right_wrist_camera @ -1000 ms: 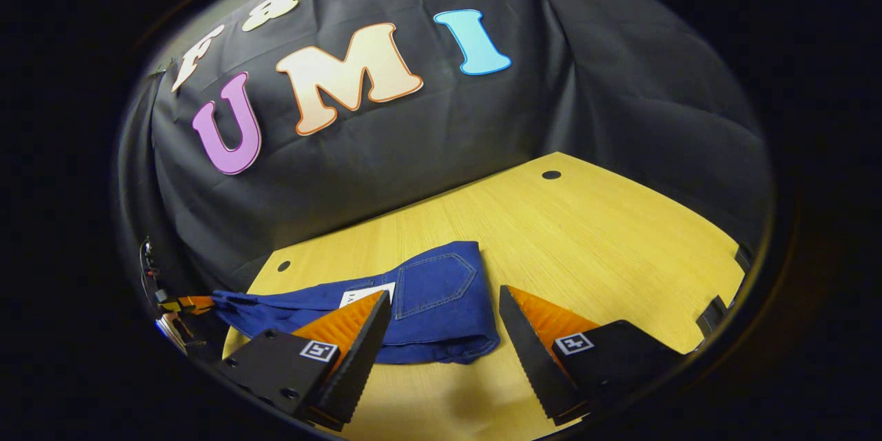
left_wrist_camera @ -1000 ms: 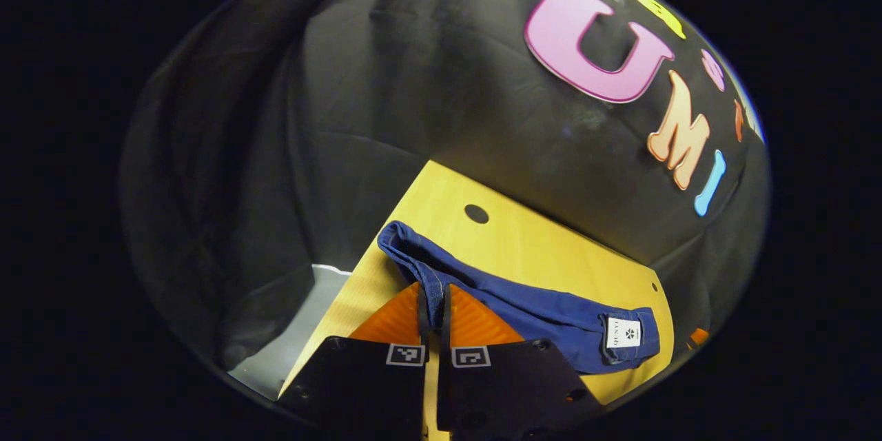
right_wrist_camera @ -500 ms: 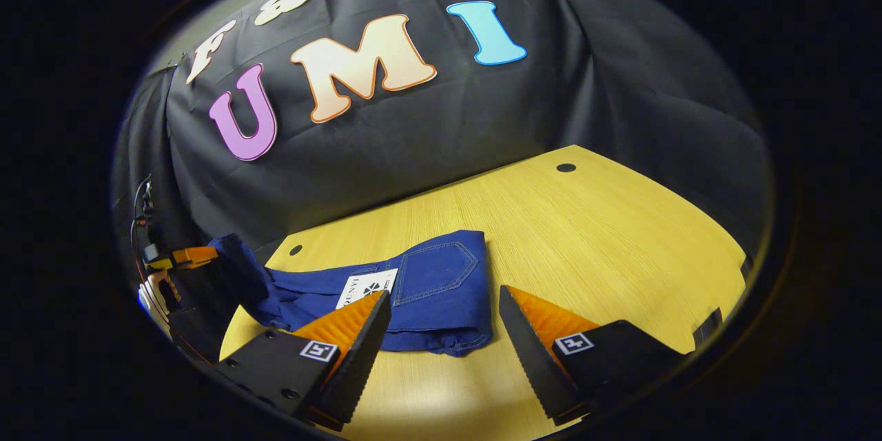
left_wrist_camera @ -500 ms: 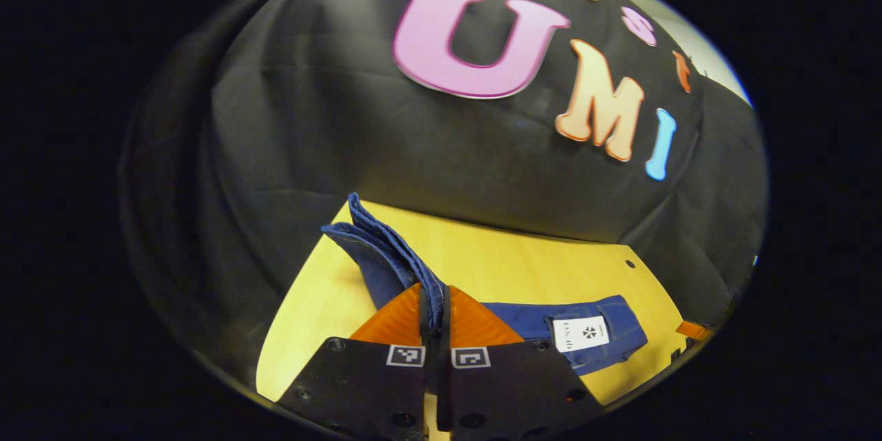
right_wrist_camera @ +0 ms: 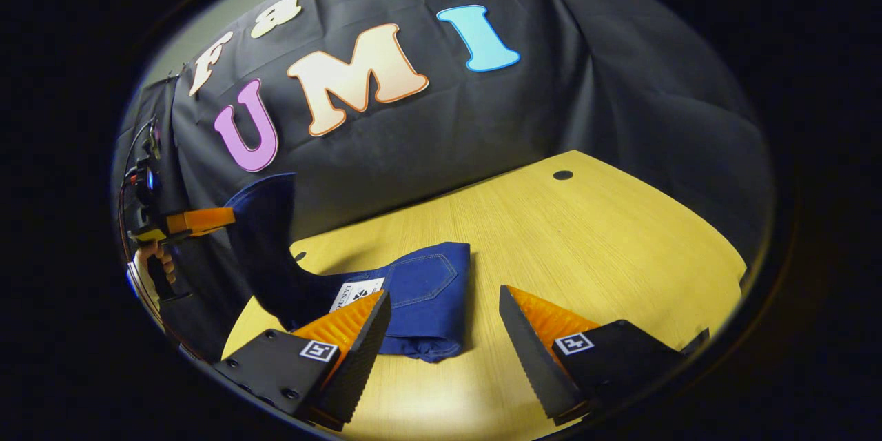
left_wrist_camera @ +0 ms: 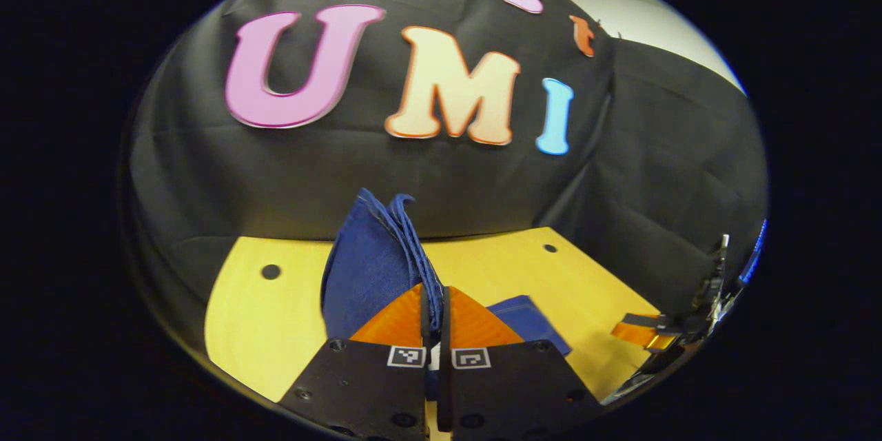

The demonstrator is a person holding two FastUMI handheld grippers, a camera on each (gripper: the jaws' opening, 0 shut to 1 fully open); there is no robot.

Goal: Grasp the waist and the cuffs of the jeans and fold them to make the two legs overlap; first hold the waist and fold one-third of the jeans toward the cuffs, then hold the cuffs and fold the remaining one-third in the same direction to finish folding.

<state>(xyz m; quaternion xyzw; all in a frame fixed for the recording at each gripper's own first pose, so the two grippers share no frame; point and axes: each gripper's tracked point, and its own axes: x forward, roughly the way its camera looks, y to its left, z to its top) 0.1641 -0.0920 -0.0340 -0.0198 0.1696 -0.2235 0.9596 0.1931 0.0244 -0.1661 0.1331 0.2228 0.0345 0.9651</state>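
The blue jeans (right_wrist_camera: pixel 424 289) lie on the yellow table (right_wrist_camera: pixel 586 234), the waist third folded over with a back pocket and a white label (right_wrist_camera: pixel 355 293) facing up. My left gripper (left_wrist_camera: pixel 433 289) is shut on the cuffs (left_wrist_camera: pixel 375 262) and holds them raised above the table. In the right gripper view the lifted legs (right_wrist_camera: pixel 265 234) rise to the left gripper (right_wrist_camera: pixel 196 220) at the far left, held by a hand (right_wrist_camera: pixel 155 262). My right gripper (right_wrist_camera: pixel 444 293) hangs open just in front of the folded waist part, touching nothing.
The table (left_wrist_camera: pixel 262 317) has small round holes (right_wrist_camera: pixel 563 175) near its back corners and black cloth walls close behind it. The right gripper (left_wrist_camera: pixel 641 334) shows at the table's right edge in the left gripper view. Bare tabletop stretches to the right of the jeans.
The left gripper has lifted the cuffs off the table and swung them up and toward the folded waist part. The right gripper stayed open and nearly still.
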